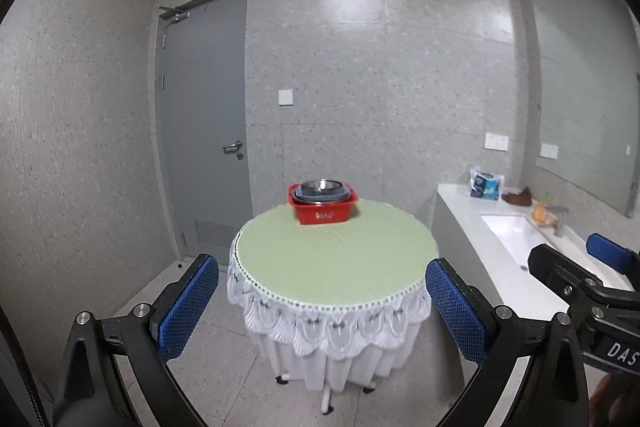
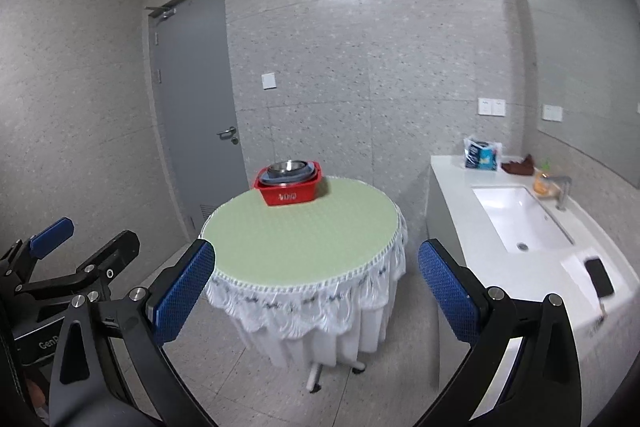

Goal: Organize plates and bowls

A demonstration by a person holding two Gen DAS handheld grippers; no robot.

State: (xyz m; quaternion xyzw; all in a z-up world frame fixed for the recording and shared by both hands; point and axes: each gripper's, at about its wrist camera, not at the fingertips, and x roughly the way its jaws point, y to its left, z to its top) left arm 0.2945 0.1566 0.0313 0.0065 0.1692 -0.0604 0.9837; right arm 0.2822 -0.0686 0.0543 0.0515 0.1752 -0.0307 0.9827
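A red plastic basket [image 1: 325, 214] [image 2: 289, 194] stands at the far edge of a round table [image 1: 336, 255] [image 2: 300, 235] with a green top and white lace skirt. In the basket lies a grey-blue plate [image 1: 303, 195] [image 2: 267, 180] with a steel bowl [image 1: 322, 185] [image 2: 285, 167] on top. My left gripper [image 1: 322, 307] is open and empty, held back from the table's near edge. My right gripper [image 2: 316, 301] is open and empty, also short of the table. Each gripper shows at the edge of the other's view.
A white counter [image 1: 476, 239] [image 2: 472, 211] with a sink [image 2: 520, 219] and tap runs along the right wall. On it are a blue packet [image 2: 482, 155], a brown cloth [image 2: 520, 165], an orange item and a black phone [image 2: 599, 277]. A grey door [image 1: 204, 131] is behind left.
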